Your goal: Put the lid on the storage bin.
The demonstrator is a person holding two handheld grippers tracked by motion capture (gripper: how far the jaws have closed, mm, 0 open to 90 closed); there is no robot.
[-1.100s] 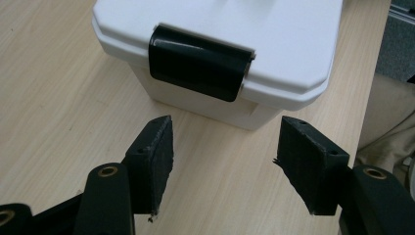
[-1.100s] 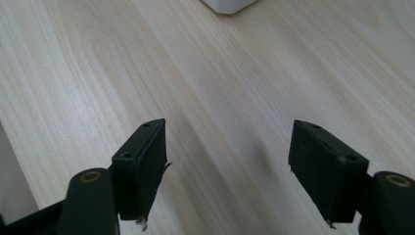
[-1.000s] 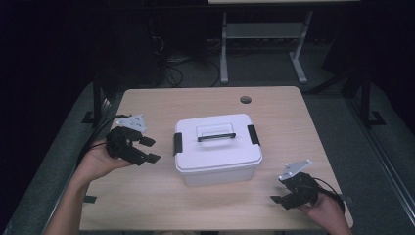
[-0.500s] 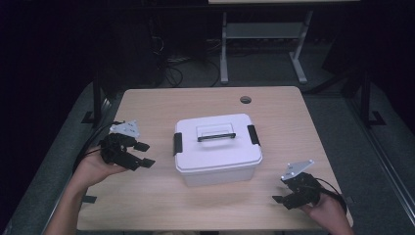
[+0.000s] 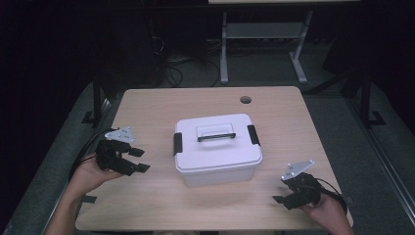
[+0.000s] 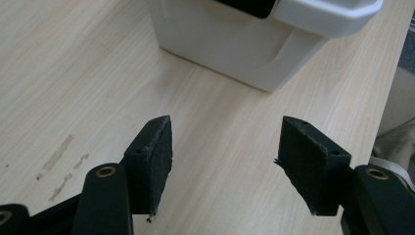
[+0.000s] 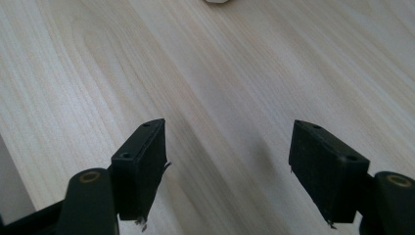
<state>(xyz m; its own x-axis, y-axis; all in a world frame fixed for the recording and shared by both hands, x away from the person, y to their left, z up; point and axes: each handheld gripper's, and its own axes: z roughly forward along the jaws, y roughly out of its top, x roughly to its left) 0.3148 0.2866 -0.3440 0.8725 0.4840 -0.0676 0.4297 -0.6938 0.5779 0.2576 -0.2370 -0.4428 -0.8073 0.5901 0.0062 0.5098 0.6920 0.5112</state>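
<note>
Jaws spread wide and gripping nothing, we are holding the left gripper (image 5: pixel 138 160) and right gripper (image 5: pixel 280 191) either side of the white box (image 5: pixel 217 147) on the desk (image 5: pixel 161 105).

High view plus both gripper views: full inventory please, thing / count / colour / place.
Lidded plastic storage box: 1, white, middle of the table, lid on.
Carry handle: 1, white with dark edge, lying flat on the lid.
Side latches: 2, black, one at each end of the lid.
Wooden table: 1, light wood grain, centre of the high view.
Round cable grommet: 1, dark, far side of the tabletop.
Metal frame: 1, grey, on the floor beyond the table.
Cables: several, dark, on the floor beyond the table.
Left gripper: 1, black, left of the box, jaws open, nothing held.
Right gripper: 1, black, near right of the table, jaws open, nothing held.
</note>
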